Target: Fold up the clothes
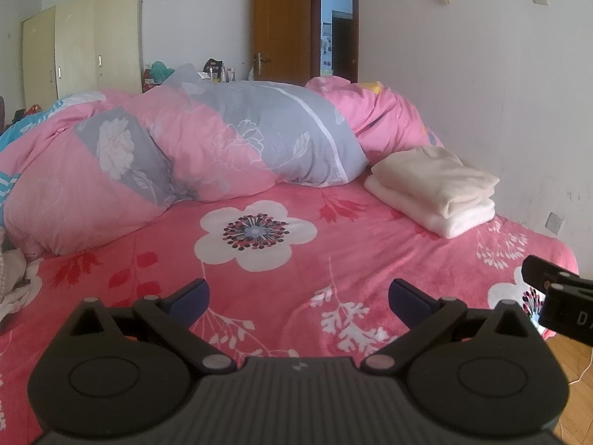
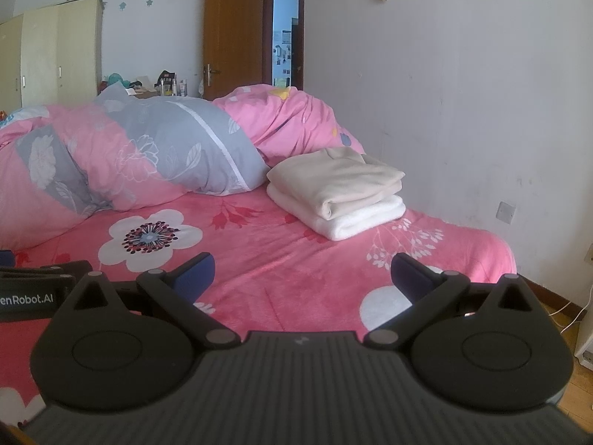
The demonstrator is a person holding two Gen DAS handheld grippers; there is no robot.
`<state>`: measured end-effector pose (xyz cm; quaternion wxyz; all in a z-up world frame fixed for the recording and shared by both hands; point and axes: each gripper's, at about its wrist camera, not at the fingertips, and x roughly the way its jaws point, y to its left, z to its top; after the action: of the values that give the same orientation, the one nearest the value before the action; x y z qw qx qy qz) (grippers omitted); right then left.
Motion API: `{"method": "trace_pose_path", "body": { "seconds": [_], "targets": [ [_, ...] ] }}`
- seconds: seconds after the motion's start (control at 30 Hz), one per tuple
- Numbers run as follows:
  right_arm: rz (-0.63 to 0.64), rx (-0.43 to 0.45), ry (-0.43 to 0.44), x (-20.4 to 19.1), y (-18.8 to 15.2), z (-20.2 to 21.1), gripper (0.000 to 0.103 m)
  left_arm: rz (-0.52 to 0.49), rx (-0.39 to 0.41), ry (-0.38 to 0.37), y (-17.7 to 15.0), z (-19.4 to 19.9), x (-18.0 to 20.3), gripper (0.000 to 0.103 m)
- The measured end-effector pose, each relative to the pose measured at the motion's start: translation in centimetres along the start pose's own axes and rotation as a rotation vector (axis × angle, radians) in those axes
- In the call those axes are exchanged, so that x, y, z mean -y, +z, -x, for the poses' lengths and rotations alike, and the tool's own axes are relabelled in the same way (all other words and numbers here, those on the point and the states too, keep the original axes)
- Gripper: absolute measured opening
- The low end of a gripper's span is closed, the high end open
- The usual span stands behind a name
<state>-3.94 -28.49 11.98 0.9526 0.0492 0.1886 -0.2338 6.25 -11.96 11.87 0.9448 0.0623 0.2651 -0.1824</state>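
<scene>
A stack of two folded clothes, a beige one [image 1: 437, 174] on a white one [image 1: 441, 215], lies at the bed's far right by the wall; it also shows in the right wrist view [image 2: 337, 178]. My left gripper [image 1: 298, 302] is open and empty, held above the pink flowered bedsheet [image 1: 296, 278] near its front edge. My right gripper [image 2: 304, 274] is open and empty, to the right of the left one. The right gripper's body shows at the left view's right edge [image 1: 559, 296]. A crumpled white garment [image 1: 15, 285] lies at the bed's left edge.
A bunched pink and grey quilt [image 1: 178, 152] fills the back of the bed. A white wall [image 1: 481, 74] runs along the bed's right side. A wooden door [image 1: 281, 22] stands open behind, with wardrobes [image 1: 81, 48] at the back left. Wooden floor [image 1: 578, 389] shows at the right.
</scene>
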Motion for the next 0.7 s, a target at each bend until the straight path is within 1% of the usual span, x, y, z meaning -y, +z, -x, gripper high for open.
{"method": "trace_pose_path", "body": {
  "seconds": [0.7],
  "targets": [
    [0.015,-0.003,-0.015,-0.24,0.33,0.06,0.102,0.011,-0.008,-0.023,0.02,-0.1,-0.4,0.103]
  ]
}}
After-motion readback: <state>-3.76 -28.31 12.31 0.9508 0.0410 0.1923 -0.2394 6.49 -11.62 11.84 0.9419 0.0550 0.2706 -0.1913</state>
